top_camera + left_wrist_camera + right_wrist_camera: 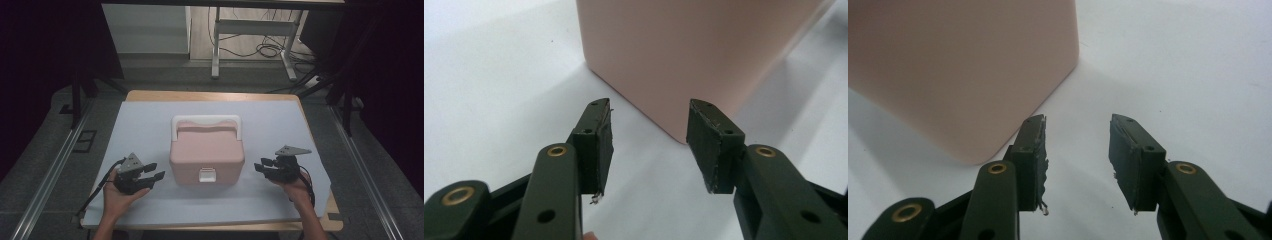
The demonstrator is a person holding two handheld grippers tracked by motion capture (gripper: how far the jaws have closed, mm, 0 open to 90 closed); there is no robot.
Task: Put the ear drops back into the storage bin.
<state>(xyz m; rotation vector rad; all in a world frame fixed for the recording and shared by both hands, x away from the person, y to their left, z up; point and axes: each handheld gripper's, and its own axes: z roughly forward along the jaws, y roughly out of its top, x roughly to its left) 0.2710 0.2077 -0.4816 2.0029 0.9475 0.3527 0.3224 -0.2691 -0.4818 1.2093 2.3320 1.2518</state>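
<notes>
A pink box (206, 155) is sitting near the middle of the white table cover (150, 120), its lid shut, so what it is holding cannot be told. Its white handle (205, 121) is lying folded back along the far edge of the lid, at twelve o'clock, and a small white latch (207, 174) is sitting on the near face, at six o'clock.

You are holding the left gripper (156, 171) at about eight o'clock from the box, near its left wall but not touching it, pointing toward three o'clock. In the left gripper view its jaws are standing apart with nothing between them, and a lower corner of the box (684, 65) is showing just beyond the tips.

You are holding the right gripper (262, 165) at about four o'clock from the box, pointing toward nine o'clock at its right wall, near it and clear of it. In the right gripper view its jaws are standing apart and empty, with the box corner (963, 75) lying off toward ten o'clock of the tips.
</notes>
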